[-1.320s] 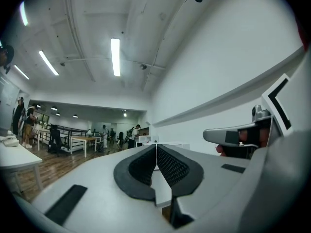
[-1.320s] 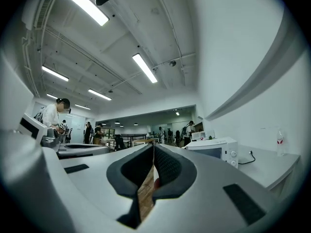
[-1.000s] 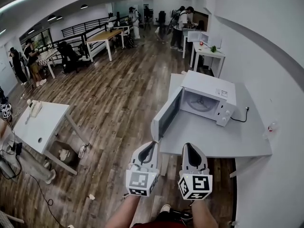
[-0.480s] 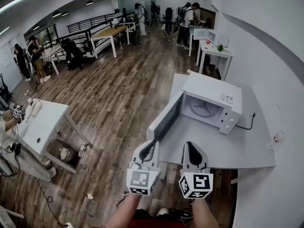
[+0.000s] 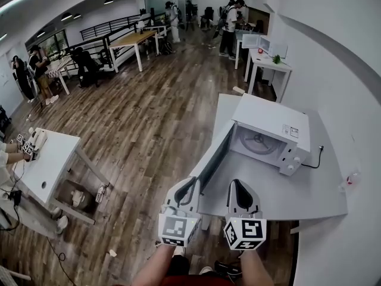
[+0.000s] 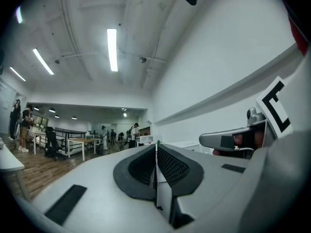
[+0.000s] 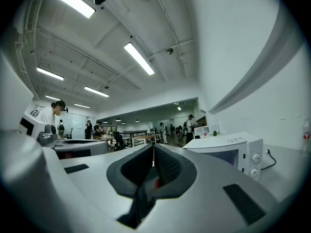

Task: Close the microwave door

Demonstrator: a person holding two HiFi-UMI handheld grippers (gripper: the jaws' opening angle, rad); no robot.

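A white microwave (image 5: 271, 133) stands on a grey table (image 5: 297, 189) against the right wall, its door (image 5: 213, 158) swung wide open toward me. My left gripper (image 5: 188, 186) is shut with nothing in it, just short of the door's near edge. My right gripper (image 5: 239, 189) is shut beside it, over the table's front edge, nothing between its jaws. In the right gripper view the microwave (image 7: 233, 152) shows at the right, past the closed right gripper (image 7: 153, 152). The left gripper view shows the closed left gripper (image 6: 156, 152) and the room beyond.
A white desk (image 5: 47, 165) with clutter beneath stands at the left. A cable (image 5: 312, 159) runs from the microwave to the wall. A small bottle (image 5: 351, 179) sits at the table's far right. Wooden floor (image 5: 149, 118) stretches ahead, with several people and tables far back.
Both grippers and the view have moved forward toward the microwave; the open door now lies closer to the left gripper's tip. Both stay shut.
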